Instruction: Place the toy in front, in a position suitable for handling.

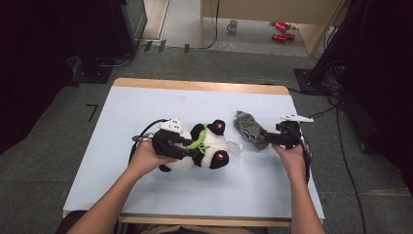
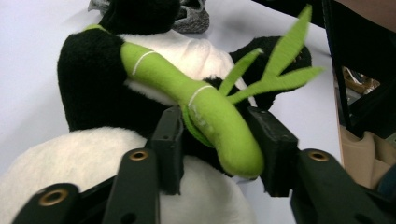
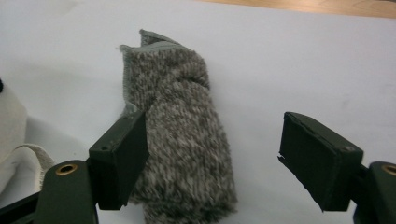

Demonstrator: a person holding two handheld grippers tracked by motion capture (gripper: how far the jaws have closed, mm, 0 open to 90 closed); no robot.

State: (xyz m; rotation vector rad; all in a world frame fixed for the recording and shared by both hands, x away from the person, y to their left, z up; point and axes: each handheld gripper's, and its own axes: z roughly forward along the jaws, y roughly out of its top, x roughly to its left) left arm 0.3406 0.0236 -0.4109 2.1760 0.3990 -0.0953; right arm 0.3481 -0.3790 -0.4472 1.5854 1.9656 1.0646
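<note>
While the left gripper [image 2: 215, 140] stands part open, its 2 jaws flank the green bamboo stalk [image 2: 187, 98] of the panda plush [image 1: 207, 146]; whether the pads press on it cannot be told. That toy lies on its side at mid-table on the white table cover [image 1: 146, 195]. To its right the grey knitted piece [image 3: 180, 135] lies rolled, just apart from the toy. The right gripper [image 3: 215, 158] is wide open: one pad touches the knit, the other stands clear. Judgement: step in hand is seizing both items. Next move calls for closing the right jaws squarely on the knit.
</note>
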